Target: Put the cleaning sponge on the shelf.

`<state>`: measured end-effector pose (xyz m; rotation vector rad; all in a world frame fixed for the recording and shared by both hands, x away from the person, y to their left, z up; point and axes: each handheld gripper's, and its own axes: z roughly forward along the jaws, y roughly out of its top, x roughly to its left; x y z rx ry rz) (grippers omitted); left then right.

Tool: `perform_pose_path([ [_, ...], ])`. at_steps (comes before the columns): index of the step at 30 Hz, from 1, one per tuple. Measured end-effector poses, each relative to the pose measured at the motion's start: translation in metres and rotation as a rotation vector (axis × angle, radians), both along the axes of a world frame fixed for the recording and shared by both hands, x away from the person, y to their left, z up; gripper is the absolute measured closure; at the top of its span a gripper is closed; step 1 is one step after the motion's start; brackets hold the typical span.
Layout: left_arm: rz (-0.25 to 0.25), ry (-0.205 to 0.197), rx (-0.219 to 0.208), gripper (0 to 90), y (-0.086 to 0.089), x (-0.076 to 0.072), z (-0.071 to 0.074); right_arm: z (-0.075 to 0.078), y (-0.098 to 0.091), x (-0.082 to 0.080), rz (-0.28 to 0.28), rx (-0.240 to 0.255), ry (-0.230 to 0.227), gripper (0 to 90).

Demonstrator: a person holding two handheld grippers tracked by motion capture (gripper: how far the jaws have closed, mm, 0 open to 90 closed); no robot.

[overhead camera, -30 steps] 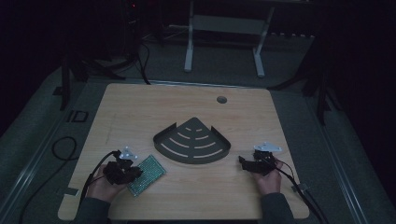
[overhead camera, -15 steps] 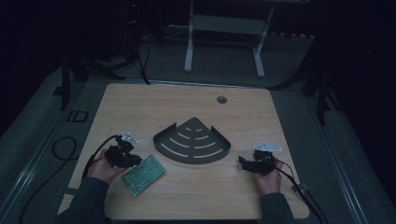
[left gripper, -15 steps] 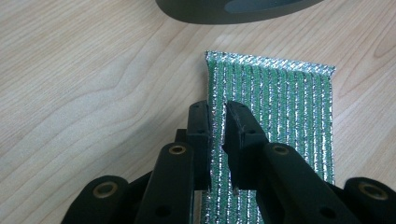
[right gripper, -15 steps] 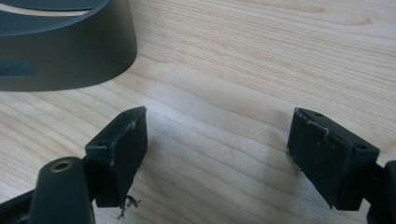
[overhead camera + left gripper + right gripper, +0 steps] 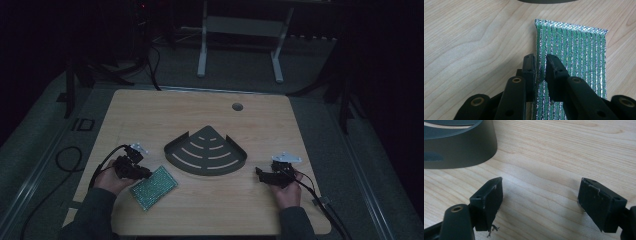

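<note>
Since 0.5 s ago the left gripper (image 5: 145, 172) has moved right, back onto the near-left edge of the pad (image 5: 153, 187); the pad has turned slightly and sits a little closer to the tray (image 5: 206, 152). Right gripper (image 5: 260, 173) unchanged in place.

Left gripper view: jaws nearly closed, pinching the left margin of the pad (image 5: 571, 60) between them (image 5: 540, 65). Pad is green with silvery stripes, lying flat on the table (image 5: 474, 37); dark tray edge just past its far end.

High view: pad lies front-left of the quarter-round slotted tray, near it but apart. Left hand (image 5: 111, 178) behind its gripper, right hand (image 5: 287, 192) behind the other.

Right gripper view: jaws spread wide (image 5: 540, 195), nothing between them, bare table (image 5: 564, 152) under. Tray wall (image 5: 459, 152) at upper left, apart from the jaws.
</note>
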<state>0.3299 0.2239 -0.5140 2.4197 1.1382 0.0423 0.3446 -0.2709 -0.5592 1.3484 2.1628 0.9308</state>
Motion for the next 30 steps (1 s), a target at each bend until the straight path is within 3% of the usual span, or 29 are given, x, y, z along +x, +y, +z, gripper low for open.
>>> perform_pose_path([
  [3,0.002,0.013,0.016,76.9,0.000,0.001,-0.003,0.000,0.000,0.000,0.000,0.000,0.000,19.8],
  [9,0.022,0.049,0.006,75.4,0.002,0.005,-0.006,0.000,0.000,0.000,0.000,0.000,0.000,19.7],
  [11,0.018,0.082,0.013,75.8,0.001,0.010,-0.007,0.000,0.000,0.000,0.000,0.000,0.000,19.8],
  [15,0.010,0.111,0.037,77.1,-0.003,0.013,-0.006,0.000,0.000,0.000,0.000,0.000,0.000,19.7],
  [18,0.003,0.132,0.031,81.6,-0.004,0.014,-0.006,0.000,0.000,0.000,0.000,0.000,0.000,19.8],
  [28,-0.002,0.112,0.073,89.3,-0.011,0.011,-0.004,0.000,0.000,0.000,0.000,0.000,0.000,19.8],
  [30,-0.012,0.133,0.064,89.6,-0.011,0.012,-0.004,0.000,0.000,0.000,0.000,0.000,0.000,19.8],
])
